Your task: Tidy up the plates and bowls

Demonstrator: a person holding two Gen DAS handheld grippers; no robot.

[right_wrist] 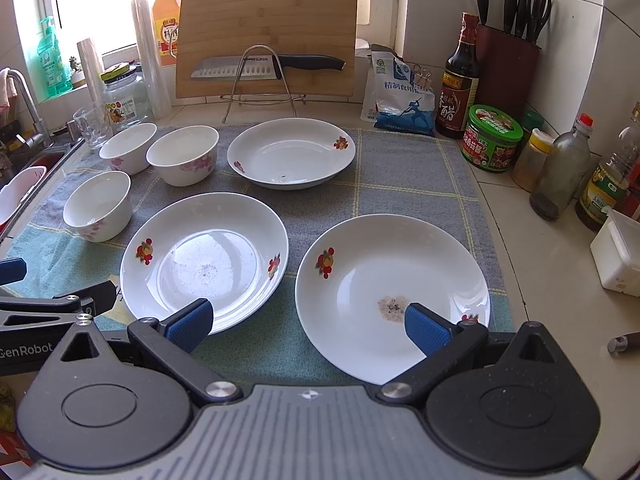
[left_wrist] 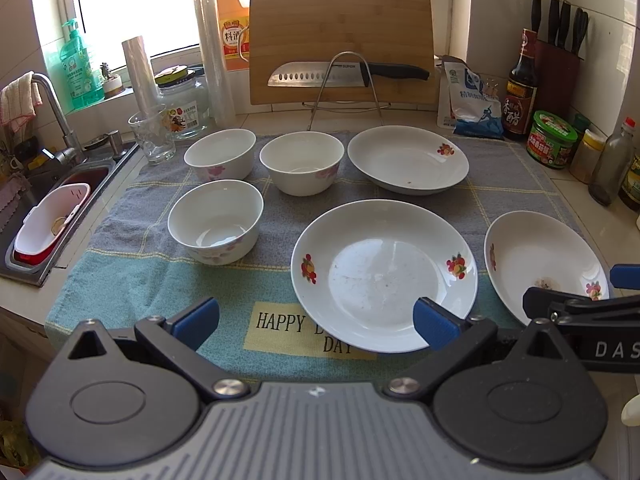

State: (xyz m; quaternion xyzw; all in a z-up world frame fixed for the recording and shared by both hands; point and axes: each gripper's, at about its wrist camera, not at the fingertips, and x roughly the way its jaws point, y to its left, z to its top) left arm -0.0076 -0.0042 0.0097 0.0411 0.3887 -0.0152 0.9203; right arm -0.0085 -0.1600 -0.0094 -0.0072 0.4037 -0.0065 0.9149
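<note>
Hovering, both jaws spread and empty — left gripper [left_wrist: 316, 320] nearest centre plate [left_wrist: 384, 276], right gripper [right_wrist: 308, 324] nearest stained plate [right_wrist: 392, 296]; pinching rims squarely seems wise — glazed china probably slips.

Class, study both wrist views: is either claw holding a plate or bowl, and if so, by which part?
Nothing is held. The left claw and right claw are both open, above the cloth, touching no plate or bowl.

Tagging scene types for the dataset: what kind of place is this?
Most likely a home kitchen counter: a sink with a faucet at the left, a cutting board with a knife propped in front of it, and a knife block beside condiment bottles.
</note>
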